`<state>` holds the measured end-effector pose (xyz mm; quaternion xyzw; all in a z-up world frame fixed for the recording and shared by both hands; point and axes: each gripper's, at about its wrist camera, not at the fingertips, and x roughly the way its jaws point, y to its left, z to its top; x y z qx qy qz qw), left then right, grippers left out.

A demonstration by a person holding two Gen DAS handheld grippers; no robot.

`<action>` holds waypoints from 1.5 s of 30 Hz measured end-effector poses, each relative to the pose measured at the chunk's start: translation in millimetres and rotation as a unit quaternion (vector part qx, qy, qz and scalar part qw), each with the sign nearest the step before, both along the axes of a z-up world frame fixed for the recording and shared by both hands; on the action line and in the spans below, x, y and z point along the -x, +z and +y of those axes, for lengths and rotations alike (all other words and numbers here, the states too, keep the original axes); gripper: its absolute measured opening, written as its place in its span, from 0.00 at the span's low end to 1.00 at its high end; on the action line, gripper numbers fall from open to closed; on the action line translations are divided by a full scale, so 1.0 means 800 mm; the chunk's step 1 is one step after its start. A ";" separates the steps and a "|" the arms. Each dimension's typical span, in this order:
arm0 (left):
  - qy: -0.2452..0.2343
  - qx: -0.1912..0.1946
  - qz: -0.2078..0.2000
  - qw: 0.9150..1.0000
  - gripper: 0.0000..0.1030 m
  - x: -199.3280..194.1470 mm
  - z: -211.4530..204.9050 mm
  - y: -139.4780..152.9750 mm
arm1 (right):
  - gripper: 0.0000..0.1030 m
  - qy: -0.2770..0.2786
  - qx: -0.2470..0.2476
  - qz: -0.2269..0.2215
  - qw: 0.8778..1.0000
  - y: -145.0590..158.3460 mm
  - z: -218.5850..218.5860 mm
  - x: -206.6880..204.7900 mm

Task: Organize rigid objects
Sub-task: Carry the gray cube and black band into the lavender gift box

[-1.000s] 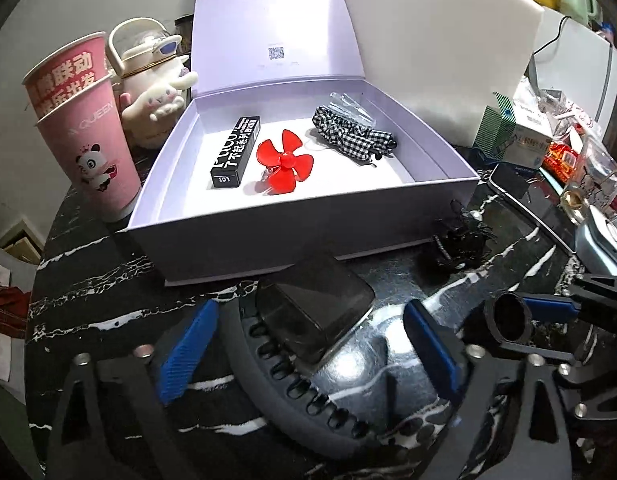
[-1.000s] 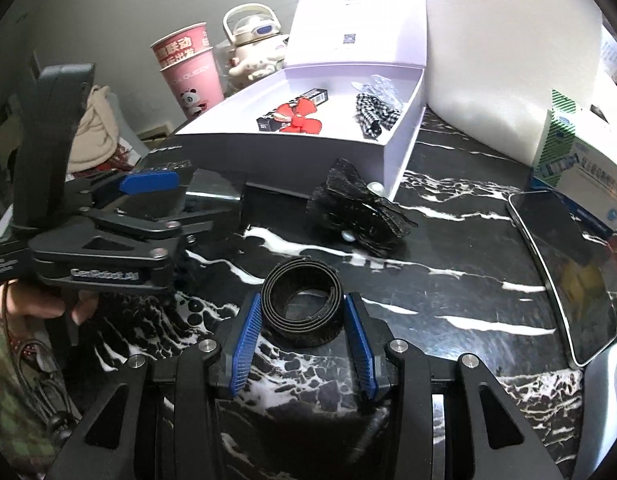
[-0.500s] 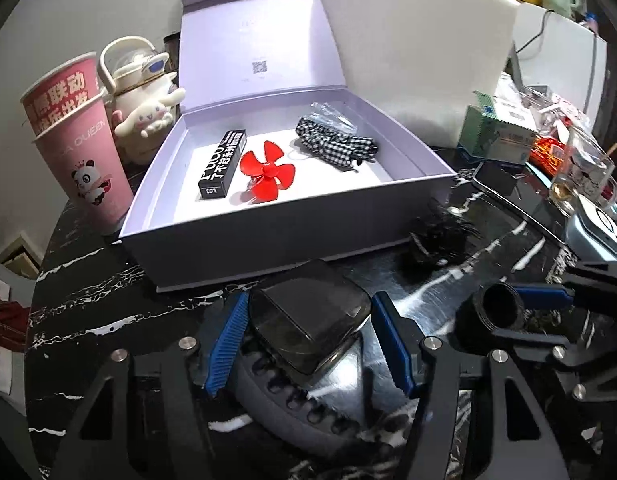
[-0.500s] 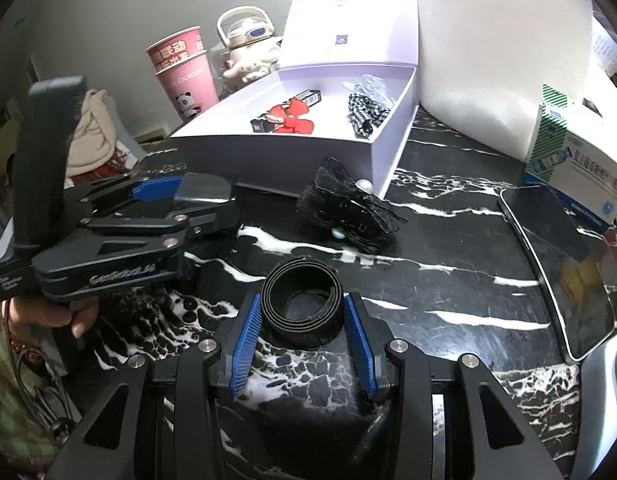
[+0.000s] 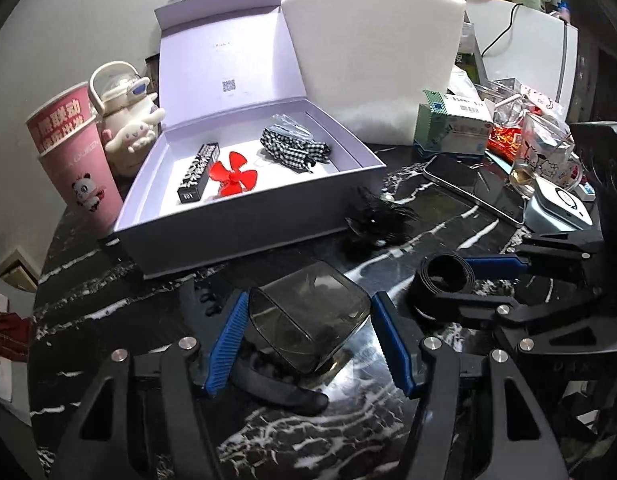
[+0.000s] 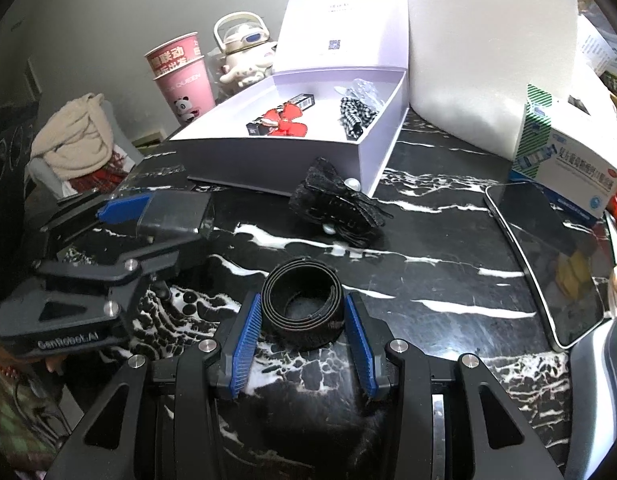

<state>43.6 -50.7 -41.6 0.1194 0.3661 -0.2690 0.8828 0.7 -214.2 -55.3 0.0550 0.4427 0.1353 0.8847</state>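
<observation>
Left claw is pinching a smoky see-through plastic case between its blue pads, lifted a bit off the black marble table, with a dark curved strap lying right under it. Right claw is clamped on a rolled-up black belt, pads tight on both sides of the coil. In the right wrist view the side of the left claw reads something like "GenRobot.AI", kinda blurry. Just ahead of the right claw there's a black lace bow with pearl beads sitting on the marble, touching the near corner of the open lilac box. Inside the box, beyond both claws: a black lipstick carton with white lettering I can't really make out, a red propeller right beside it, and a black-and-white checked scrunchie with a clear wrapper behind it. The raised lid has a small QR code and a tiny line of print, too small to read. Off to the left of the left claw are stacked pink cups, one with red Chinese characters, the other saying "QUEEN" with a panda, and a Cinnamoroll bottle behind. To the right, a phone lies face up, and past it a green-and-white medicine box with Chinese print.
</observation>
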 end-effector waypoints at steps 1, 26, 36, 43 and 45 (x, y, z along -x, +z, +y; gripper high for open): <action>0.001 0.003 0.005 1.000 0.61 0.000 0.001 -0.001 | 0.41 0.000 -0.001 0.000 1.000 0.001 0.000 0.001; 0.000 0.047 0.049 0.998 0.61 -0.039 0.011 0.055 | 0.41 0.014 0.003 -0.016 1.000 0.050 0.002 -0.022; 0.007 0.062 0.028 0.998 0.61 -0.077 0.014 0.098 | 0.41 0.018 0.004 -0.031 0.999 0.080 -0.006 -0.056; -0.003 0.060 0.016 0.998 0.61 -0.096 0.004 0.119 | 0.41 0.021 0.012 -0.040 0.999 0.098 -0.010 -0.074; -0.006 0.058 0.012 0.998 0.61 -0.102 0.002 0.125 | 0.41 0.022 0.017 -0.043 0.999 0.103 -0.011 -0.081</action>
